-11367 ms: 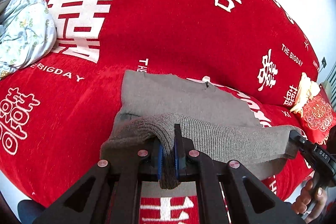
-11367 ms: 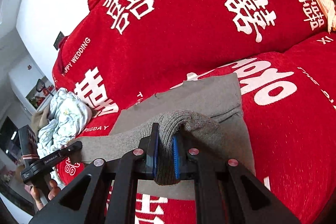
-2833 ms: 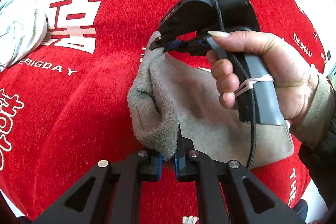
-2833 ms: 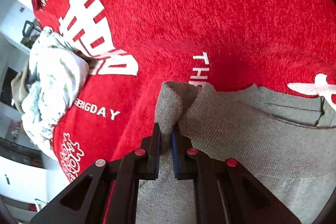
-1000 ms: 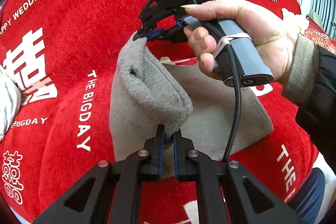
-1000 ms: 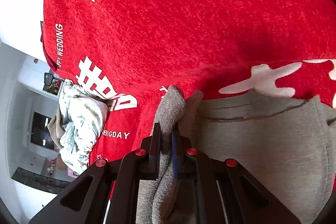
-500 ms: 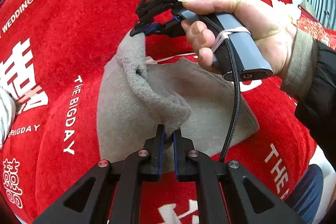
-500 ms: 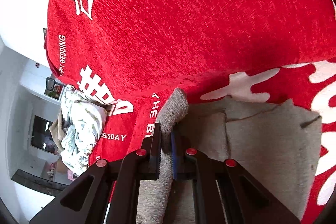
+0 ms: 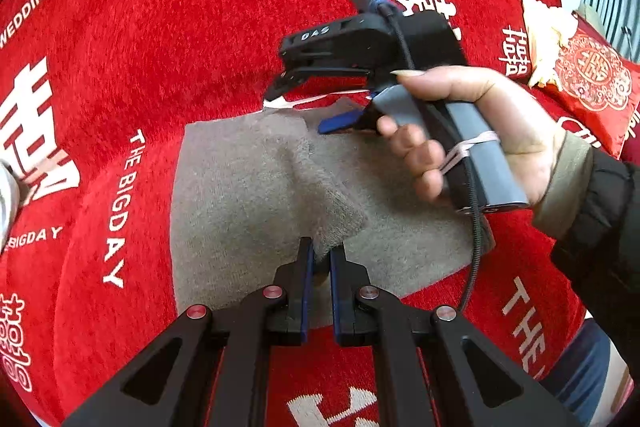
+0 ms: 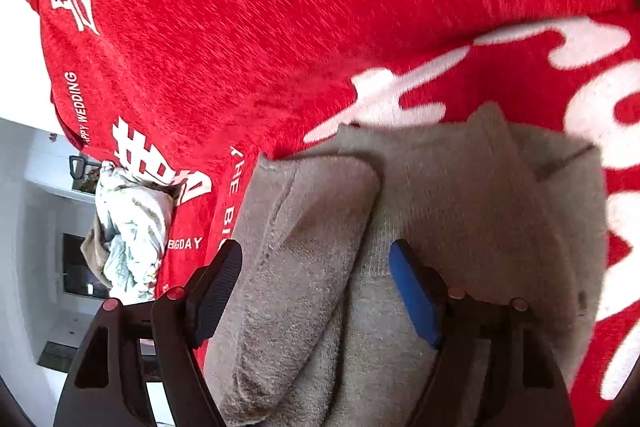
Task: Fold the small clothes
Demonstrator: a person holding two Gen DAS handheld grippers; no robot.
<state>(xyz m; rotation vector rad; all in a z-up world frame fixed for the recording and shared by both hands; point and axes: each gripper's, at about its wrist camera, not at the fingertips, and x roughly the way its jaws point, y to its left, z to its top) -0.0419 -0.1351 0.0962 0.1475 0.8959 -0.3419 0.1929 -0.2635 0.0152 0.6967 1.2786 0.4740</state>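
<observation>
A grey knitted garment [image 9: 248, 187] lies folded on the red sofa cover [image 9: 160, 27]. My left gripper [image 9: 318, 259] is shut on the near corner of its folded flap. The right gripper [image 9: 298, 107], held in a person's hand [image 9: 472, 123], hovers over the garment's far edge with its jaws opening and nothing pinched. In the right wrist view the right gripper [image 10: 316, 267] stands wide, its fingers either side of the dropped fold of the garment [image 10: 312, 227], pads clear of the cloth.
A crumpled pale floral cloth [image 10: 128, 227] lies at the sofa's left end. A red embroidered cushion [image 9: 592, 83] and a cream item [image 9: 548, 27] sit at the right. The red cover carries white lettering all around the garment.
The right gripper has let go of the grey fold and opened wide; the fold now lies flat on the garment. The right hand moved right and lower. The left gripper kept its grip.
</observation>
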